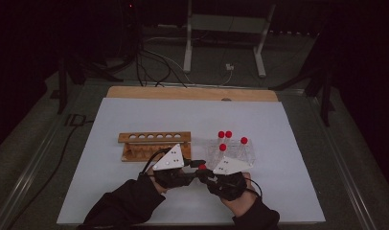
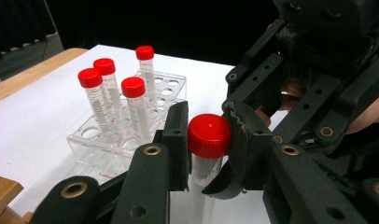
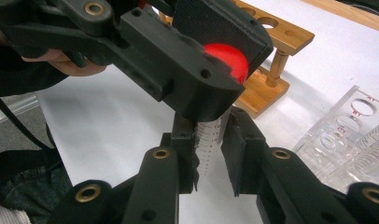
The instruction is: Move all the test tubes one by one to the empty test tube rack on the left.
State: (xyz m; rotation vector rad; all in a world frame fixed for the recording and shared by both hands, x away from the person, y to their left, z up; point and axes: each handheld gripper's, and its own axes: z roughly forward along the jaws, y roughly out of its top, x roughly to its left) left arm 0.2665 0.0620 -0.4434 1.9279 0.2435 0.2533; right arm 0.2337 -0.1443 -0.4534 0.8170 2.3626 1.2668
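Landmark: clear acrylic rack (image 1: 231, 152) on the white mat (image 1: 111, 191). One capped tube (image 2: 207, 154) is held off the mat, just in front of the rack on the person's side, between the two grippers. Left gripper (image 2: 207, 140) is clamped on the tube's red cap (image 2: 209, 135), one jaw on each side of it. Right gripper (image 3: 210, 154) is clenched on the graduated clear body of the same tube, below the cap, pads pressing the wall. In the high view the left gripper (image 1: 195, 165) and right gripper (image 1: 205, 173) meet tip to tip at the rack's near left corner, with the cap (image 1: 202, 166) a red dot between them. Four more red-capped tubes (image 2: 133, 88) stand upright in the rack. A wooden rack (image 1: 154, 146) sits just left of the acrylic one, its holes unfilled.
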